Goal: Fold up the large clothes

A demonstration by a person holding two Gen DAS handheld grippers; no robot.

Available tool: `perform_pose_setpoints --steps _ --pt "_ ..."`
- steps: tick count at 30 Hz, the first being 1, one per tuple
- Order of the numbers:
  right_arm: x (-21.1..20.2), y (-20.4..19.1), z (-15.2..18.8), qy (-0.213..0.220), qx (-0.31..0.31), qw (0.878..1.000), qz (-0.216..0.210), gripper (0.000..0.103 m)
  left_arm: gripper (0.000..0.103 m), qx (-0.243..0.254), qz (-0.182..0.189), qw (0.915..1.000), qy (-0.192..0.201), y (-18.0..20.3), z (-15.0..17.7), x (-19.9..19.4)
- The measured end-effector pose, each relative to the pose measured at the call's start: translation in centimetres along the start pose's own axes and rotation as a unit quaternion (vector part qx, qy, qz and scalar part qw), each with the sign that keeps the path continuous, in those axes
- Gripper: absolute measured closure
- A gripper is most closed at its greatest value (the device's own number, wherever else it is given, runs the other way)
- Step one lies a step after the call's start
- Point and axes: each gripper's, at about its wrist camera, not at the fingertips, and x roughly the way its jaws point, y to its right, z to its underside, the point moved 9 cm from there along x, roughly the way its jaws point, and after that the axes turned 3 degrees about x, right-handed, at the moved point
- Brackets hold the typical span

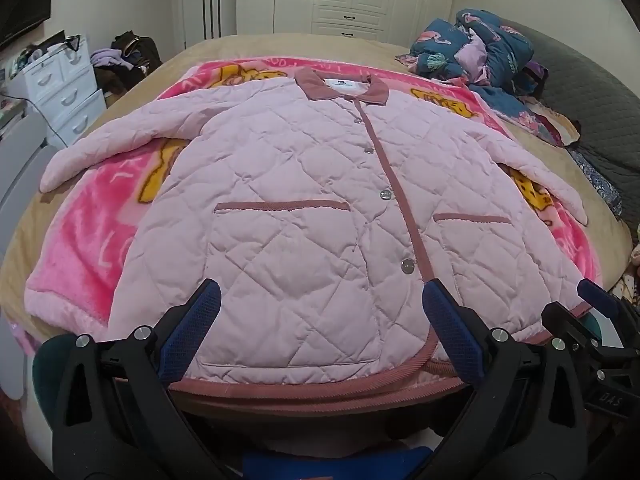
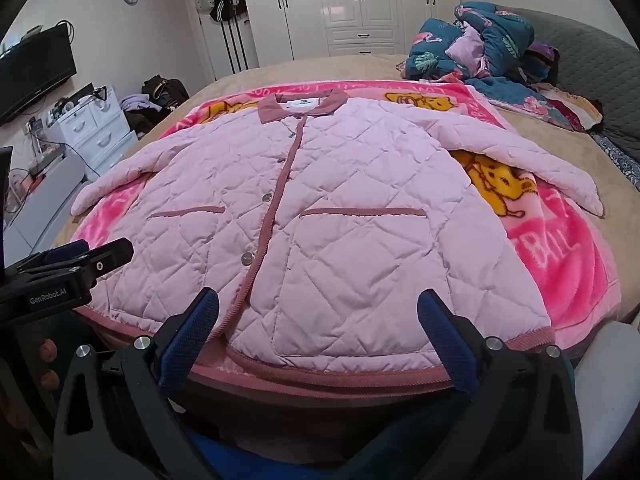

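A pale pink quilted jacket (image 1: pixel 304 200) (image 2: pixel 320 216) with a dusty-rose collar, trim and snap buttons lies flat and buttoned, front up, sleeves spread out to both sides. It rests on a bright pink cartoon blanket (image 1: pixel 84 248) (image 2: pixel 568 256) on a bed. My left gripper (image 1: pixel 320 292) hovers open above the jacket's hem, left of the button line, with nothing between its blue pads. My right gripper (image 2: pixel 318 300) hovers open over the hem to the right of the button line, also empty. Each gripper shows at the edge of the other's view.
A heap of dark blue patterned bedding (image 1: pixel 476 52) (image 2: pixel 480 44) lies at the bed's far right by a grey headboard (image 2: pixel 592 64). White drawers (image 1: pixel 60 80) and clutter stand left of the bed. White wardrobes (image 2: pixel 360 4) fill the back wall.
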Motion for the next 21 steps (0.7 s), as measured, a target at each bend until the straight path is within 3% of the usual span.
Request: perform_pose_setpoints --steps 21 --pt "-0.08 -0.05 -0.04 0.001 0.000 1.000 0.000 0.004 0.008 0.001 0.000 1.0000 0.003 0.09 0.11 -0.09"
